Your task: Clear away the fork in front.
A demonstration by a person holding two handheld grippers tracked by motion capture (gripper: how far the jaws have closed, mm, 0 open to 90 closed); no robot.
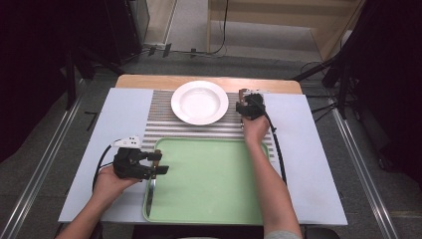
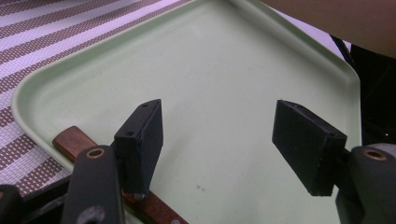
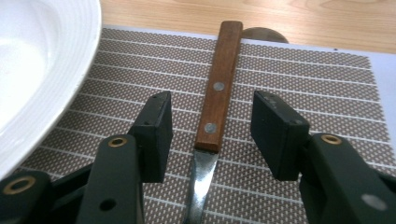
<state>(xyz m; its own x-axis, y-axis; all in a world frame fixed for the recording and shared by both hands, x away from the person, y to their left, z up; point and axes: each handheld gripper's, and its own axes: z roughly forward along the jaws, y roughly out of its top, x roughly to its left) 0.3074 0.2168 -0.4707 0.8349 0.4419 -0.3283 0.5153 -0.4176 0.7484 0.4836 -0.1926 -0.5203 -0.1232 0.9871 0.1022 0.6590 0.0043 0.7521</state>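
Table point(image 1: 293, 85) bears pale board point(image 1: 124, 107), perhaps plastic.

One round white ceramic plate point(image 1: 199, 102) sat on the table. There was one rectangular pale green plastic tray point(image 1: 209, 199) and one brown-and-white striped woven placemat point(image 1: 161, 117). One flat white board point(image 1: 308, 164) covered most of the single wooden tabletop point(image 1: 149, 80). Two wooden-handled metal utensils were counted: one point(image 3: 218, 88) on the mat beside the plate, showing two rivets in its handle, and one point(image 1: 152, 186) at the tray's left edge. Two black handheld grippers were present, the left gripper point(image 1: 160, 163) and the right gripper point(image 1: 244, 99), each with two jaws and one trailing cable.
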